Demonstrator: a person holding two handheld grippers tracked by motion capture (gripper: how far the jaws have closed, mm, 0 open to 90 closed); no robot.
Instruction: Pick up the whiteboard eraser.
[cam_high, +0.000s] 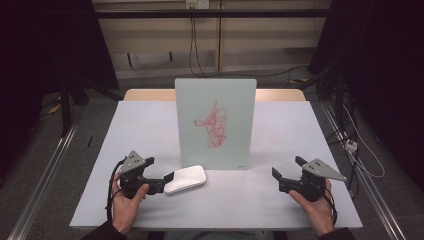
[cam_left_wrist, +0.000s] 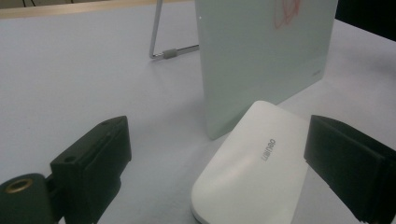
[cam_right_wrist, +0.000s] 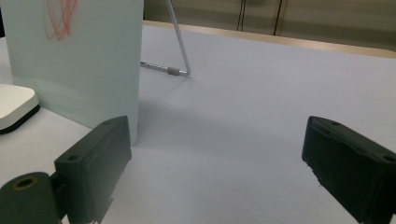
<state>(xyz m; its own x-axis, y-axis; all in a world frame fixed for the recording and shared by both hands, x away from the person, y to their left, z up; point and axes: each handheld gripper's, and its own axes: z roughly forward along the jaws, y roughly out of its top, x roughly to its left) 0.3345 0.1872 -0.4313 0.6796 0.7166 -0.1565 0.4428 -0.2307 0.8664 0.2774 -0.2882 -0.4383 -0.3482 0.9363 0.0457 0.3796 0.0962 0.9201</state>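
Left gripper (cam_high: 167, 181) is reaching in from the near left toward the white eraser (cam_high: 186, 179), which is lying flat on the tabletop (cam_high: 150, 130) just in front of the whiteboard (cam_high: 216, 122), near its left lower corner. In the left gripper view the jaws are standing spread wide, the eraser (cam_left_wrist: 254, 170) lying between them but nearer the right jaw; neither pad appears to be pressing on it, though the right jaw is sitting very close to its edge. The board is standing upright on a thin wire stand (cam_left_wrist: 161, 44), leaning slightly back, with a red scribble (cam_high: 214, 125) across its middle. Right gripper (cam_high: 287, 172) is waiting at the near right, well apart from the board, its jaws likewise spread with nothing between them but bare tabletop. Judging by this, the step in hand is the approach to pick up the eraser, the grasp not yet made. The next move is probably calling for the left gripper to centre itself over the eraser's width, then squeeze its long sides firmly. The casing looks smooth and rounded, so a shallow or off-centre pinch is likely risking a slip. After that, lifting it toward the scribble without knocking the lightly propped board.
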